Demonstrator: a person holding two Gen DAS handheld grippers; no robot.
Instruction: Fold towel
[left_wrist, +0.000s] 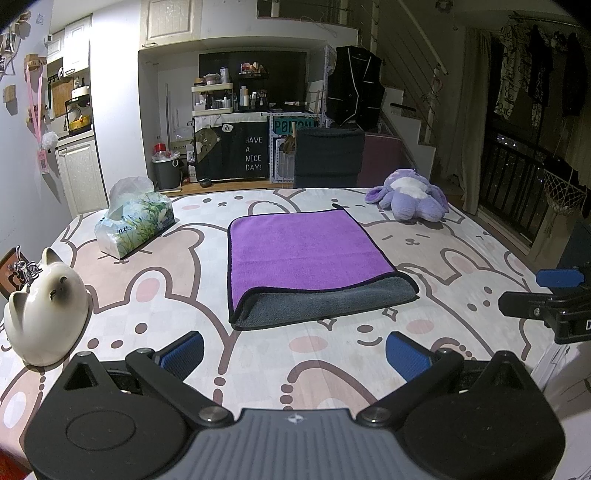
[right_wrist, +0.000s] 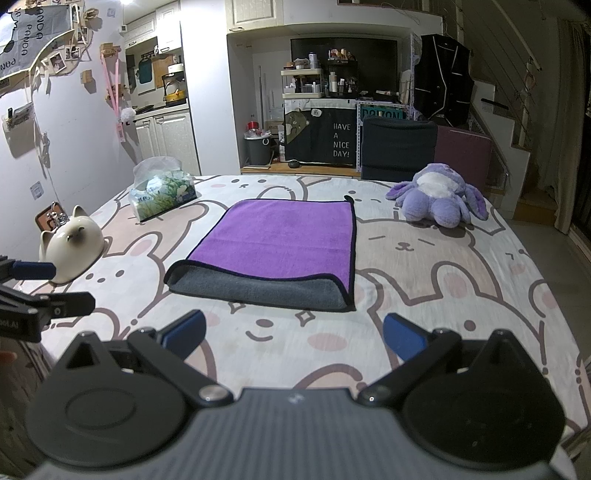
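Note:
A purple towel (left_wrist: 299, 247) with a grey underside and black trim lies folded over on the table, its grey lower layer showing along the near edge. It also shows in the right wrist view (right_wrist: 280, 243). My left gripper (left_wrist: 294, 354) is open and empty, hovering near the table's front edge, short of the towel. My right gripper (right_wrist: 293, 338) is open and empty, also short of the towel's near edge. The right gripper shows at the right edge of the left wrist view (left_wrist: 554, 295). The left gripper shows at the left edge of the right wrist view (right_wrist: 33, 288).
A bear-and-rabbit print cloth (left_wrist: 332, 350) covers the table. A tissue pack (left_wrist: 135, 225) and a white cat figurine (left_wrist: 44, 314) stand at the left. A purple plush toy (left_wrist: 410, 199) lies at the back right. A dark chair (left_wrist: 328, 157) stands behind the table.

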